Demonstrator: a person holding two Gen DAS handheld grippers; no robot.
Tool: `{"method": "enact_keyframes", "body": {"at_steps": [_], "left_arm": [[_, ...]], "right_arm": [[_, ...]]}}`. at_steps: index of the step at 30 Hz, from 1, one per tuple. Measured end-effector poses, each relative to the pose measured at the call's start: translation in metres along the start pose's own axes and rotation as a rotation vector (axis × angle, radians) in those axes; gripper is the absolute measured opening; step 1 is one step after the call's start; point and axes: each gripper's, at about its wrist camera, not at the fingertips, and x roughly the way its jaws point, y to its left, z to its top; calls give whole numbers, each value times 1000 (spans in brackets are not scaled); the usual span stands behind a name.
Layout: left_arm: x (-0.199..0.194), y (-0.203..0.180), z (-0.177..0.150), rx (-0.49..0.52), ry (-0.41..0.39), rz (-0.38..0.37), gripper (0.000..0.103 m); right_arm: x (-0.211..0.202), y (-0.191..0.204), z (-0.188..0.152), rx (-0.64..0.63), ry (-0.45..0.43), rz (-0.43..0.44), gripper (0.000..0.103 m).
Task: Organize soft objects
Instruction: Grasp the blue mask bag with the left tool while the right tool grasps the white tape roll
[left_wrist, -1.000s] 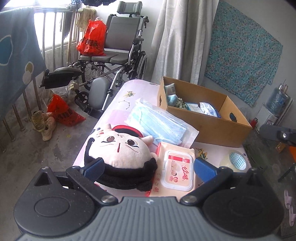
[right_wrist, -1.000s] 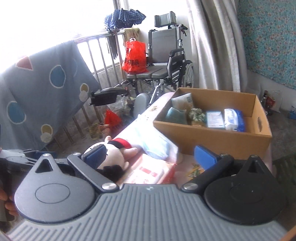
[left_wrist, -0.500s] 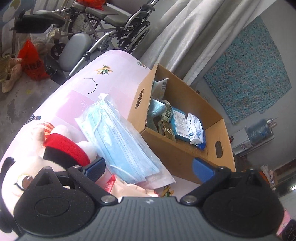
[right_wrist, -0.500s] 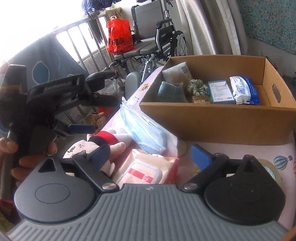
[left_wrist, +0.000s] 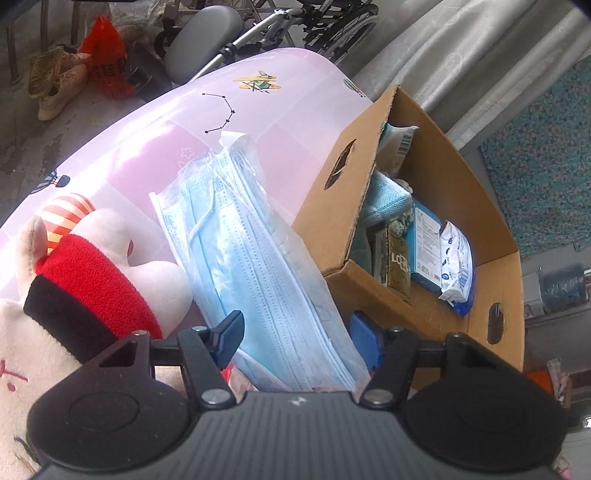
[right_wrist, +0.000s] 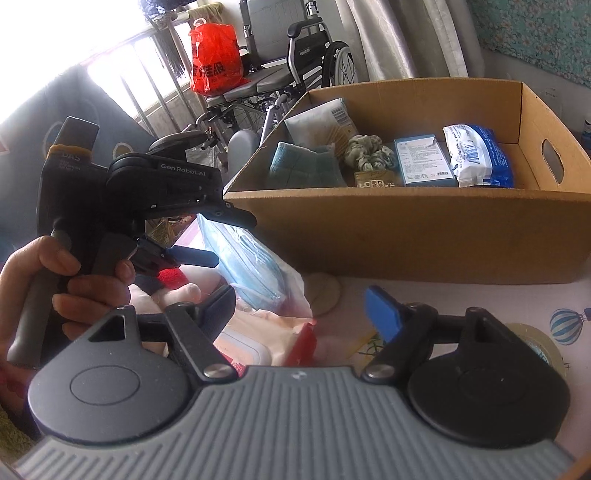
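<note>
Lying along the cardboard box (left_wrist: 495, 295) wall, the pack of face masks (left_wrist: 258, 266) sits on the pink bench (left_wrist: 155, 147), its near end between the left gripper (left_wrist: 295, 334) jaws, released and straddling it. The clear wrap shows stacked pale-blue masks. The plush doll (left_wrist: 85, 280) presses its other side. Only the right view shows the right gripper (right_wrist: 299, 306), jaws released, above wet wipes (right_wrist: 258, 336).

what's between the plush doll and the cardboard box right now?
The bagged pack of blue face masks, lying between plush doll and cardboard box; clearest in the left wrist view.
</note>
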Motion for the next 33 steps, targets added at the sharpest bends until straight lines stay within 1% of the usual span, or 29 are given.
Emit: {"method": "enact_keyframes", "body": {"at_steps": [2, 3, 4, 5, 6, 9, 11, 13, 17, 20, 21, 23, 25, 27, 30, 31, 32, 33], "left_arm": [[5, 2, 2, -16, 7, 3, 57], [6, 2, 1, -17, 9, 6, 45], [8, 3, 1, -18, 11, 4, 26], [8, 3, 0, -20, 9, -4, 16], [8, 4, -1, -18, 11, -13, 11], [2, 7, -5, -15, 1, -24, 9], [-7, 10, -9, -13, -16, -27, 9], [-18, 15, -12, -23, -26, -39, 7], [-49, 26, -15, -24, -76, -70, 6], [-71, 35, -13, -30, -114, -94, 6], [-78, 37, -13, -29, -124, -99, 6], [-90, 41, -13, -15, -150, -95, 6], [-98, 47, -15, -10, -169, -86, 6], [-102, 54, -17, -14, -175, -88, 6], [-101, 63, -20, -21, -174, -82, 6], [-100, 66, -21, -23, -173, -78, 6], [-98, 70, -22, -28, -168, -78, 6], [-97, 72, -23, -34, -165, -81, 6]], "right_arm": [[2, -2, -2, 7, 6, 1, 77], [2, -3, -3, 9, 8, -1, 77], [2, -3, -3, 10, 8, -4, 77], [1, -3, -4, 9, 7, -6, 77], [0, -4, -3, 8, 5, -8, 76], [-3, -4, 2, 5, -4, -11, 69], [-6, -8, 9, 16, -13, -11, 61], [-7, -14, 18, 46, -22, -4, 55], [-1, -27, 36, 109, -10, 0, 49], [16, -31, 44, 133, 40, 18, 45], [25, -30, 45, 147, 69, 35, 44], [39, -27, 44, 169, 115, 89, 42], [57, -17, 43, 159, 160, 113, 41], [75, -8, 42, 138, 200, 114, 40], [105, 6, 40, 78, 250, 92, 37], [113, 11, 40, 57, 261, 87, 32], [120, 15, 39, 39, 269, 74, 24], [127, 18, 39, 20, 277, 61, 22]]}}
